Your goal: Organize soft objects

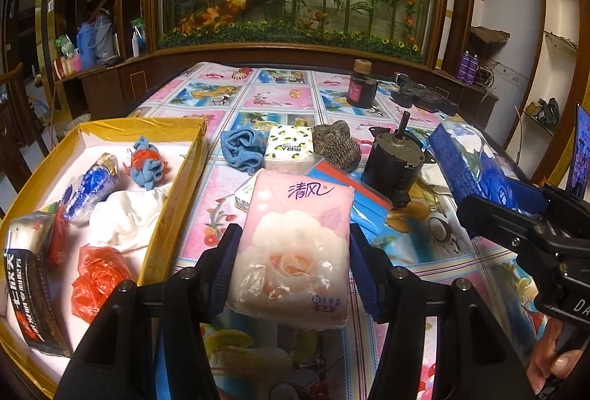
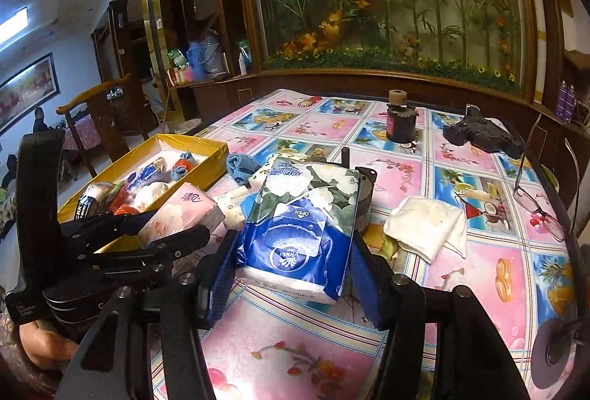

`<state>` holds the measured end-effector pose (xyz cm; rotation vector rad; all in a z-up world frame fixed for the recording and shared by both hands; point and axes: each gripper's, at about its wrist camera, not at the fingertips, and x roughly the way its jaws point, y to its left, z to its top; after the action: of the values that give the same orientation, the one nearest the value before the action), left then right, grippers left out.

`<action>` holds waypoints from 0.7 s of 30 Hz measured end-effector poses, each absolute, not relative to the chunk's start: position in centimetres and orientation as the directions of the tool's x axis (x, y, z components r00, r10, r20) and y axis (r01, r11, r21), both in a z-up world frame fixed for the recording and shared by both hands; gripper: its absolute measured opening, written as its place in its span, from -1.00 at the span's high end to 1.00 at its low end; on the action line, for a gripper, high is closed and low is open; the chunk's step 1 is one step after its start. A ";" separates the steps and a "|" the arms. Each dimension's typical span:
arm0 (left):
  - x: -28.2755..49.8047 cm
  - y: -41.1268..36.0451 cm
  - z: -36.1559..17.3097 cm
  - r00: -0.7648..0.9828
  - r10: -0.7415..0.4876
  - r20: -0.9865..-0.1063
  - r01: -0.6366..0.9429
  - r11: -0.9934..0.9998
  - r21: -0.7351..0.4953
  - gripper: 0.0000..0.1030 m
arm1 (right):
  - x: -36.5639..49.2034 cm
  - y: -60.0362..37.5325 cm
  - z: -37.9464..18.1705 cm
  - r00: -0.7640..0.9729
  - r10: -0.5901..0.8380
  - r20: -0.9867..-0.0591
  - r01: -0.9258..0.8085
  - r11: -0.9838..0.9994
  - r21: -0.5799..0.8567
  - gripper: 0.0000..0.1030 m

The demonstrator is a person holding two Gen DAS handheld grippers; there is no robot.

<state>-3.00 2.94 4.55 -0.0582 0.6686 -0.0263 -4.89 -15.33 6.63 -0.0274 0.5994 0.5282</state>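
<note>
The left gripper (image 1: 293, 245) is clamped across the long sides of a pink tissue pack (image 1: 295, 248), held above the table just right of the yellow box (image 1: 184, 186); the right gripper (image 2: 291, 259) squeezes a blue tissue pack (image 2: 306, 223) the same way, raised over the flowered tablecloth (image 2: 461, 274). Both packs should be light and springy, their film wrappers slick, so a mid-body pinch across the narrow width looks the safest hold; too hard a squeeze would only crumple them, not break them. In the left wrist view the box lies at about nine o'clock from the pink pack and already holds a white cloth (image 1: 125, 219), an orange bag (image 1: 99, 278) and a dark foil packet (image 1: 35, 285), leaving little bare floor. At twelve o'clock sit a blue cloth (image 1: 243, 149), a small lemon-print pack (image 1: 289, 145) and a knitted pouch (image 1: 337, 145); at one o'clock a hard motor (image 1: 394, 160), which does not belong with the soft things. In the right wrist view a folded white cloth (image 2: 427, 226) lies at two o'clock and what appear to be spectacles (image 2: 538, 208) near the edge at three.
</note>
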 end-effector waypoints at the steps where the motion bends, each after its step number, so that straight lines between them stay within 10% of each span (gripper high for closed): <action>1: -3.1 2.8 4.6 0.789 -0.037 -0.614 0.005 0.999 -0.054 -0.08 | -4.9 -15.4 6.6 0.698 0.466 -0.543 -0.482 0.867 0.125 -0.20; 21: -5.4 4.3 7.3 0.827 -0.038 -0.561 0.002 0.998 -0.066 -0.09 | -5.0 -14.6 6.6 0.682 0.480 -0.552 -0.502 0.856 0.123 -0.20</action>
<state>-5.38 4.34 7.30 -0.0634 0.5966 -0.0213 -4.96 -14.58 6.60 -0.0398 0.6073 0.5508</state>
